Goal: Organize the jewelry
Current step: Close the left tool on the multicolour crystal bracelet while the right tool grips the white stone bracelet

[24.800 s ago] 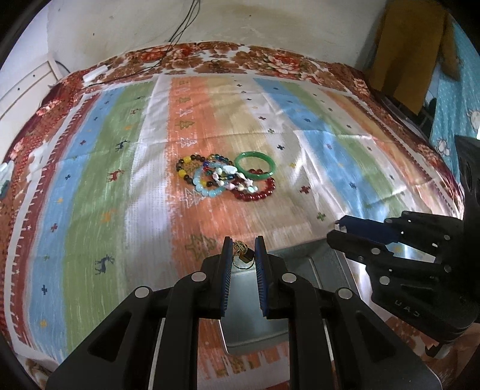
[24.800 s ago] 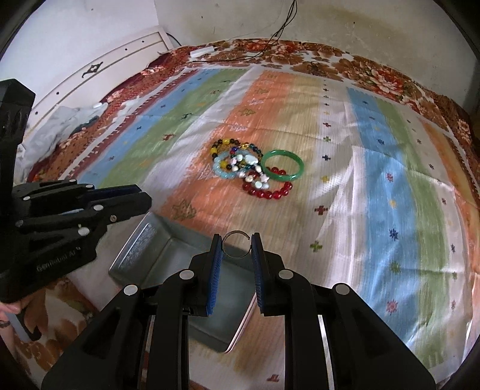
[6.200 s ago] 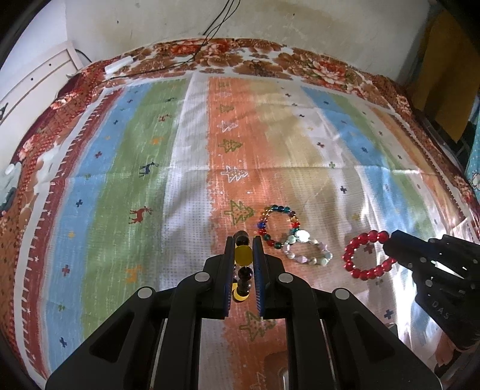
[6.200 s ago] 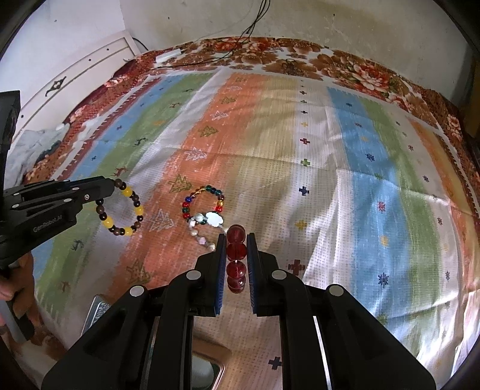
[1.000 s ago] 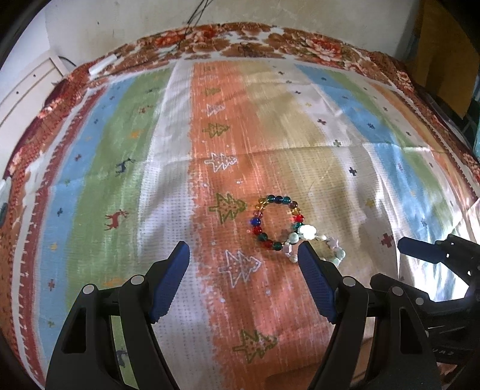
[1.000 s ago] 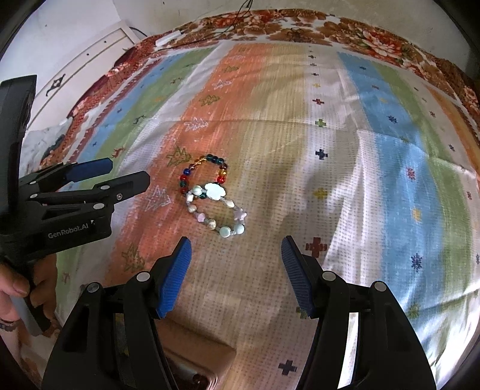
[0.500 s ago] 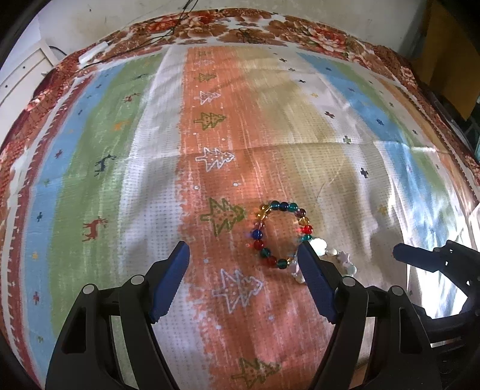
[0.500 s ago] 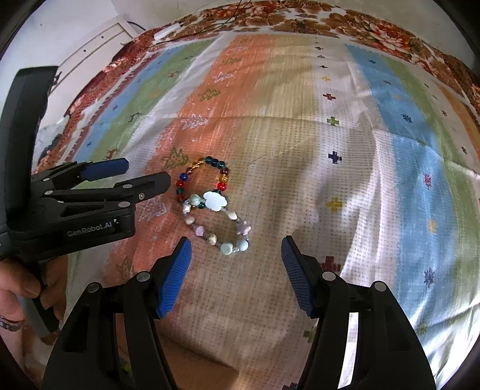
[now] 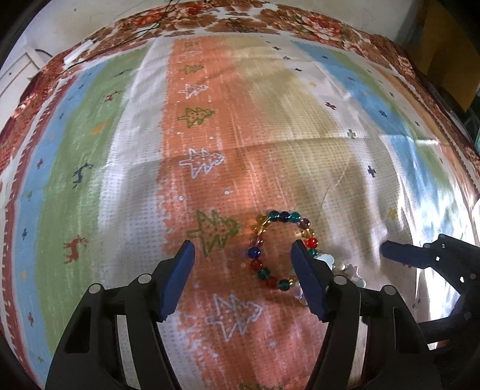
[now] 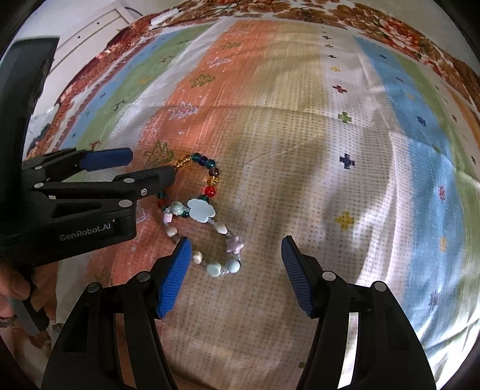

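Note:
Two bracelets lie touching on the striped bedspread (image 9: 210, 135). One is of colourful glass beads (image 9: 255, 252), the other of pastel stones with a pale flower piece (image 10: 201, 210). My left gripper (image 9: 243, 250) hangs low over the colourful bracelet (image 10: 210, 180). Its jaws are closing, the ring's left half lies between them, and the pads do not touch it. In the right wrist view my right gripper (image 10: 236, 242) stands open above the pastel bracelet, whose lower loop lies between the blue pads. My left gripper (image 10: 153, 166) reaches in from the left there. The pastel bracelet (image 9: 355, 274) is half hidden behind a finger.
The bedspread (image 10: 300, 150) has wrinkles and folds around the bracelets. A person's hand (image 10: 13, 288) holds the left gripper's handle. The right gripper's fingers (image 9: 402, 255) reach in at the right edge. A white cabinet (image 10: 90, 33) and cables (image 9: 144, 27) border the far side.
Both grippers have moved forward and down towards the bracelets, which now look larger and nearer. The left jaws stand narrower than before. The right jaws keep their width.

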Demonstrator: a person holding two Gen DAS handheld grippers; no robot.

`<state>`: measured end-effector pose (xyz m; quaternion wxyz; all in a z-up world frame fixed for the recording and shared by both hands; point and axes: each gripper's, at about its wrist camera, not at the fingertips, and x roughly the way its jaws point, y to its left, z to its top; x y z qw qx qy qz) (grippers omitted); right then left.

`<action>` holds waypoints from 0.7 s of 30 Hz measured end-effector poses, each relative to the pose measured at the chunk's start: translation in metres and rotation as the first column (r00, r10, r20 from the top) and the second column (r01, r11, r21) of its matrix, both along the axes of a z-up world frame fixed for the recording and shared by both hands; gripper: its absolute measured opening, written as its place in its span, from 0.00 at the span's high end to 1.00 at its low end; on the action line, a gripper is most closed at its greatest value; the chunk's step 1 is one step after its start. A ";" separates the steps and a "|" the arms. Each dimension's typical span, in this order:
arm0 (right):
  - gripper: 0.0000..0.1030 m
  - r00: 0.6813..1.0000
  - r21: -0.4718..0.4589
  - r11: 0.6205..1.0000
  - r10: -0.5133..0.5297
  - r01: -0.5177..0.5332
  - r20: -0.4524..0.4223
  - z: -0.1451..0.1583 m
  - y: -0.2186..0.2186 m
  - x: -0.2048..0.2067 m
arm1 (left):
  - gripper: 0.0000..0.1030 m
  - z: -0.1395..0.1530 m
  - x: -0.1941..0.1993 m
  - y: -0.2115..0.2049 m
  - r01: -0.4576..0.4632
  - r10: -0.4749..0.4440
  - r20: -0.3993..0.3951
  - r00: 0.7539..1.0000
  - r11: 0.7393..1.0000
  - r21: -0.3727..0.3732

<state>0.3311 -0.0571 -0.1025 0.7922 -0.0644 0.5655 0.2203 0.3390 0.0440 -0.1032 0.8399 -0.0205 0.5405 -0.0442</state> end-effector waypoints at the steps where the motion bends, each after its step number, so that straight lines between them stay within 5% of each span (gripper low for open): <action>1: 0.40 1.000 -0.005 1.000 0.003 -0.003 -0.002 -0.002 0.001 0.001 | 0.36 -0.001 0.001 -0.001 0.002 -0.002 -0.001 1.000 1.000 0.004; 13: 0.40 1.000 -0.030 1.000 0.008 -0.008 -0.013 -0.013 0.007 0.008 | 0.58 -0.019 0.004 -0.005 0.068 -0.067 -0.014 0.998 0.996 0.057; 21: 0.78 1.000 -0.059 0.998 0.001 -0.002 -0.013 -0.015 0.003 0.008 | 0.90 -0.019 0.002 -0.006 0.102 -0.100 -0.029 0.995 0.992 0.076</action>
